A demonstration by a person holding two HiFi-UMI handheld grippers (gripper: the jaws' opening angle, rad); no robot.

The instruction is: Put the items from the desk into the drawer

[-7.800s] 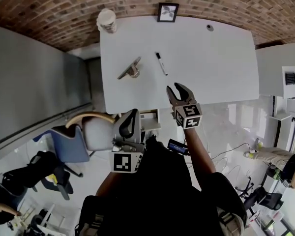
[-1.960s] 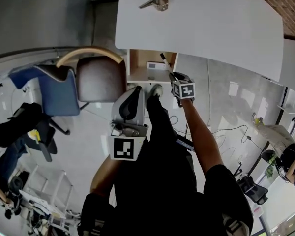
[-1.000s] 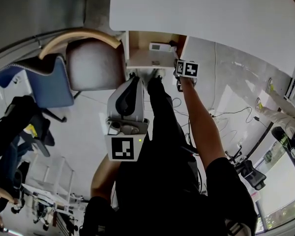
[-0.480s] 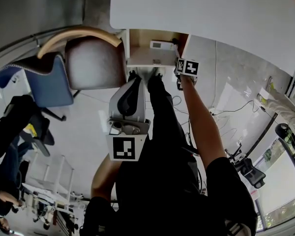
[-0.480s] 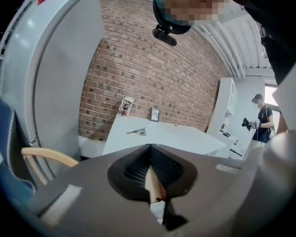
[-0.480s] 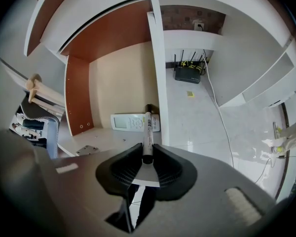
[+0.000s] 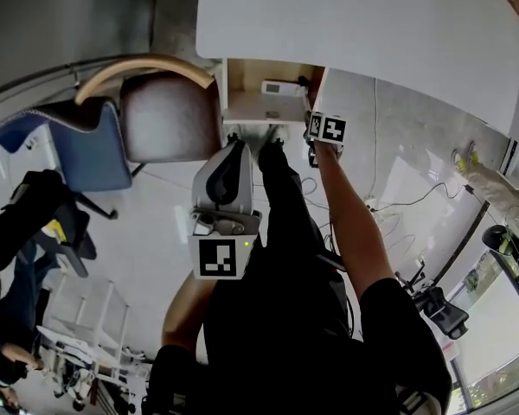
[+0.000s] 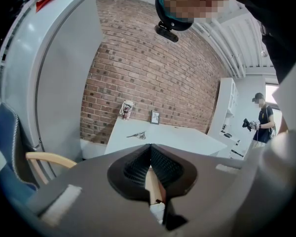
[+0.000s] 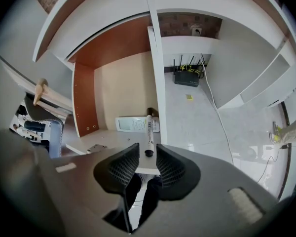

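Hovering spread near marker (image 9: 147,131), right claw (image 9: 147,153), left claw (image 8: 150,157) pressed together, drawer (image 9: 106,94) half-hidden

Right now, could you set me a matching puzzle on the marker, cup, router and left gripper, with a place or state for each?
1 marker
2 cup
3 router
4 left gripper

A on the floor
B fingers shut
C in the drawer
D on the desk

Pairs: 1-C, 2-D, 3-A, 4-B.
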